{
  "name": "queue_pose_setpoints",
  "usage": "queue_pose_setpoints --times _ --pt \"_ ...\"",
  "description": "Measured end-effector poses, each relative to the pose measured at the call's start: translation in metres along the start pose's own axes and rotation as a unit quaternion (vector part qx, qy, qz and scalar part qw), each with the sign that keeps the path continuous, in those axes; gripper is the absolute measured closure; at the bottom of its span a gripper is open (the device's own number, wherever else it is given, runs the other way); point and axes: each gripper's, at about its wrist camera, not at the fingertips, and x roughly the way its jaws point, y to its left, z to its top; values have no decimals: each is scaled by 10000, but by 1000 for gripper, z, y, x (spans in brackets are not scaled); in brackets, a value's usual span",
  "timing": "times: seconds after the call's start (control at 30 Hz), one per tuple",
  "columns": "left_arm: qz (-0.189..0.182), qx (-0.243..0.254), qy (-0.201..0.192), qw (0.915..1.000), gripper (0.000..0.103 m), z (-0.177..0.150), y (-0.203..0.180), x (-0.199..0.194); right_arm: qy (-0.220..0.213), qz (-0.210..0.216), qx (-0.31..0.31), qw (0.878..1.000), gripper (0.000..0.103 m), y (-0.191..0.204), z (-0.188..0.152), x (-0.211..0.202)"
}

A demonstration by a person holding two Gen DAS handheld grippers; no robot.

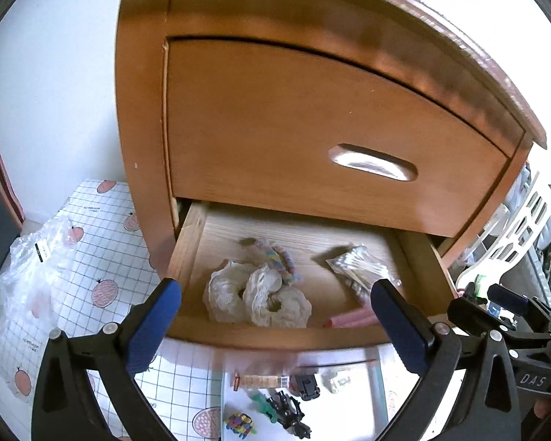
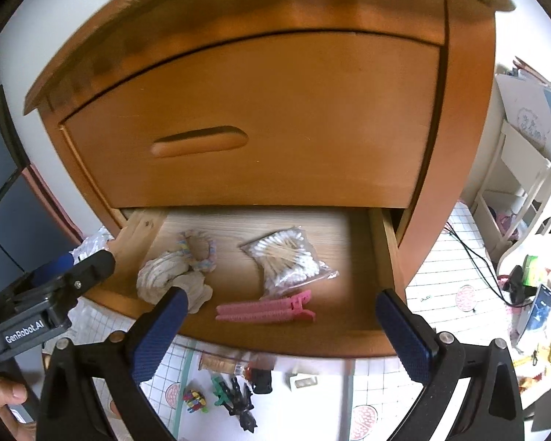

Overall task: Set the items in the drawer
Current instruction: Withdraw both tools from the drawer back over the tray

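The lower drawer [image 1: 275, 338] [image 2: 283, 343] of a wooden nightstand stands pulled out. Inside lie cream scrunchies [image 1: 255, 296] [image 2: 165, 275], a pastel hair tie [image 1: 281, 259] [image 2: 198, 248], a bag of cotton swabs [image 1: 360, 266] [image 2: 288, 257] and pink hair clips [image 1: 349, 319] [image 2: 264, 310]. My left gripper [image 1: 275, 327] is open and empty above the drawer's front edge. My right gripper [image 2: 279, 330] is open and empty too, over the drawer front. On the floor below lie a colourful clip [image 1: 240, 424] [image 2: 194, 400], green and black clips [image 1: 283, 408] [image 2: 235, 397] and small packets [image 1: 260, 380] [image 2: 303, 380].
The upper drawer [image 1: 312, 139] [image 2: 260, 121] is closed. A checked mat with pink fruit prints [image 1: 103, 257] [image 2: 459, 264] covers the floor. A crumpled plastic bag [image 1: 33, 264] lies at the left. White shelving and clutter [image 2: 525, 220] stand at the right. A hand [image 2: 3, 400] holds the left gripper.
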Motion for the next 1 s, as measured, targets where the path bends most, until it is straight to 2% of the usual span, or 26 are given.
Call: queue_pose_setpoints --times 0.63,0.83,1.0 --pt "-199 -124 -106 9997 0 -52 9 -75 -390 41 -181 9991 0 42 -49 -81" --pt "-164 -244 123 9995 0 -85 20 -72 -220 80 -165 9996 0 47 -84 -78" --pt "-15 -294 503 9983 0 -119 30 -46 10 43 -149 9999 0 45 -113 -59"
